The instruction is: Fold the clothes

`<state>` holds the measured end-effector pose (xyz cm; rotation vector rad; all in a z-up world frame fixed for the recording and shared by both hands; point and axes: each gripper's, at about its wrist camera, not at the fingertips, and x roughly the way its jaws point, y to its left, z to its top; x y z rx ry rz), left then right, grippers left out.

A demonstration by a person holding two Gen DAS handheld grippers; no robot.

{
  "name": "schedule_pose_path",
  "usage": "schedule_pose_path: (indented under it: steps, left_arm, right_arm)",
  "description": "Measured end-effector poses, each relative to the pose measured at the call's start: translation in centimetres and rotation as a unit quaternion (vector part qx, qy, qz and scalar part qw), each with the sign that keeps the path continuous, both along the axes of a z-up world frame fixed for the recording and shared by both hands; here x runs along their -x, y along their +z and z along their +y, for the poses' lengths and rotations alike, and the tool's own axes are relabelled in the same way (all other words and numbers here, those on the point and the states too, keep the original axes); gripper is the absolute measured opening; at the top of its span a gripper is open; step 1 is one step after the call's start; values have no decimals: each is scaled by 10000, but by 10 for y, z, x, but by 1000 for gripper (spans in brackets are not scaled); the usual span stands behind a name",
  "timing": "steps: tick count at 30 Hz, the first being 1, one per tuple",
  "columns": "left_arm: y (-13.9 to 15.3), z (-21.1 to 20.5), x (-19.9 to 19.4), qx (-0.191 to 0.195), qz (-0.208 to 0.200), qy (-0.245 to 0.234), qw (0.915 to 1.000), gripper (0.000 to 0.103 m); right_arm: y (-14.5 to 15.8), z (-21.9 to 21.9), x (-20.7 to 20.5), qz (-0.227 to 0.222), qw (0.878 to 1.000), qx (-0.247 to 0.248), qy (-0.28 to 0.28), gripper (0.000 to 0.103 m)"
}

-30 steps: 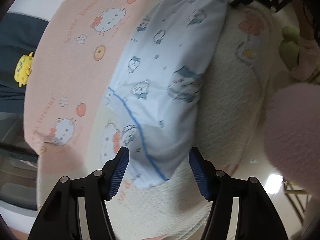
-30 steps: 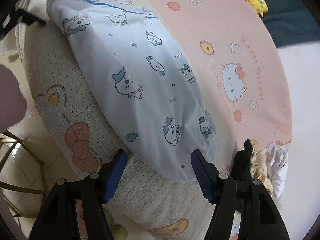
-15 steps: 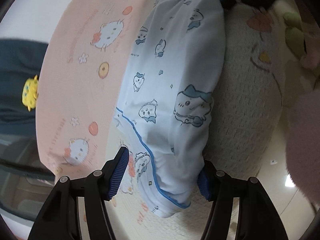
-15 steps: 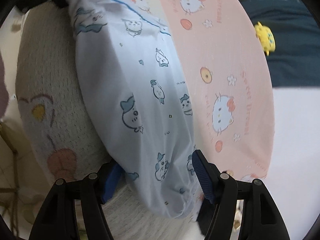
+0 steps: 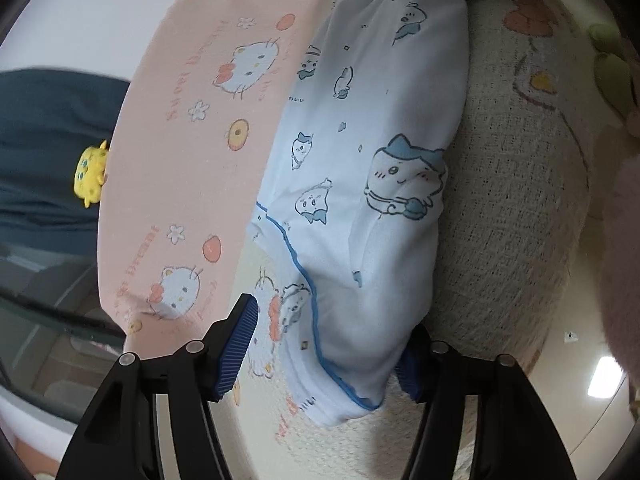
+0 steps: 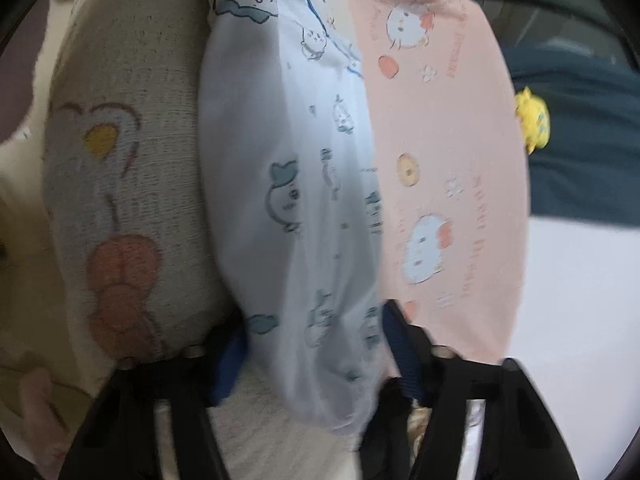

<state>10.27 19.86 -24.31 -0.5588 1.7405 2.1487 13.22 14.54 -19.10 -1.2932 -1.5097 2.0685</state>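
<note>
Grippers: our right gripper closing around the pajama top; left gripper closing, half-open, cloth's 6 o'clock end between.

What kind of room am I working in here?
Most likely a bedroom at home, though the view is tight. The light-blue cartoon-print garment lies on what looks like a bed, over a pink cat-print sheet and a cream knitted blanket. A yellow plush toy sits beyond.
</note>
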Motion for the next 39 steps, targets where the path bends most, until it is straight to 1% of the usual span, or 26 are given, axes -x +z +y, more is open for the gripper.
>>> schedule_pose_path:
  steps: [1, 2, 3, 4, 5, 7, 9, 10, 11, 12, 13, 15, 17, 20, 21, 23, 24, 27, 31, 33, 34, 37, 39]
  left_arm:
    - [1, 0, 1, -72, -50, 85, 9999, 55]
    - [4, 0, 5, -230, -230, 233, 9992, 50]
    - [7, 0, 8, -386, -409, 381, 9977, 47]
    - [10, 0, 12, -510, -570, 485, 9959, 42]
    - [12, 0, 16, -620, -715, 583, 9938, 41]
    - [16, 0, 20, -739, -869, 680, 9911, 41]
    - [17, 0, 21, -778, -943, 700, 9900, 41]
    - [18, 0, 23, -829, -1002, 744, 9887, 40]
    - [19, 0, 25, -880, -1082, 777, 9872, 34]
    - [22, -1, 29, -1028, -1272, 868, 9827, 31]
    - [25, -2, 33, -1176, -1460, 959, 9776, 25]
    - [31, -6, 42, -1525, -1781, 1220, 9644, 24]
    - [37, -9, 53, -1852, -2111, 1491, 9481, 24]
    - [46, -16, 72, -2416, -2620, 1934, 9141, 24]
    - [48, -18, 79, -2611, -2762, 2084, 9012, 24]
    - [48, -18, 85, -2766, -2841, 2217, 8909, 24]
    - [48, -18, 88, -2890, -2865, 2324, 8834, 24]
    - [49, -19, 95, -3077, -2999, 2523, 8670, 24]
    - [51, -20, 101, -3090, -3181, 2538, 8596, 24]
    - [52, -21, 102, -3177, -3208, 2623, 8529, 24]
    - [53, -22, 103, -3224, -3215, 2678, 8491, 24]
    - [55, -23, 105, -3364, -3234, 2841, 8376, 24]
    - [57, -24, 108, -3458, -3250, 2938, 8297, 24]
  right_arm:
    - [0, 1, 0, -33, 9998, 192, -50, 31]
    - [0, 1, 0, -67, 9992, 384, -100, 21]
    - [-2, 0, 0, -94, 9991, 400, -93, 19]
    - [-6, -3, 0, -115, 9995, 302, -68, 14]
    - [-11, -6, -1, -136, 9997, 191, -43, 12]
    - [-16, -10, 0, -153, 9999, -27, -40, 11]
    - [-19, -12, 3, -186, 9997, -152, -58, 11]
    - [-18, -11, 5, -196, 9997, -95, -96, 11]
    - [-15, -10, 7, -195, 9997, 24, -152, 11]
    - [-12, -8, 9, -192, 9995, 149, -210, 11]
    - [-9, -7, 11, -189, 9991, 274, -268, 11]
    - [-4, -3, 15, -179, 9976, 533, -401, 11]
    - [4, 3, 20, -179, 9945, 860, -573, 11]
    - [12, 11, 20, -189, 9865, 1384, -856, 11]
    - [14, 13, 20, -194, 9830, 1563, -947, 11]
    - [20, 20, 22, -224, 9749, 1915, -1109, 11]
    - [23, 24, 23, -248, 9692, 2127, -1217, 11]
    - [30, 37, 26, -291, 9481, 2746, -1575, 11]
    - [38, 55, 28, -327, 9123, 3529, -2054, 11]
    - [41, 63, 30, -317, 8964, 3814, -2235, 11]
    - [43, 68, 31, -301, 8855, 3987, -2366, 11]
    - [45, 76, 32, -288, 8671, 4232, -2611, 11]
    - [46, 78, 32, -284, 8597, 4307, -2731, 11]
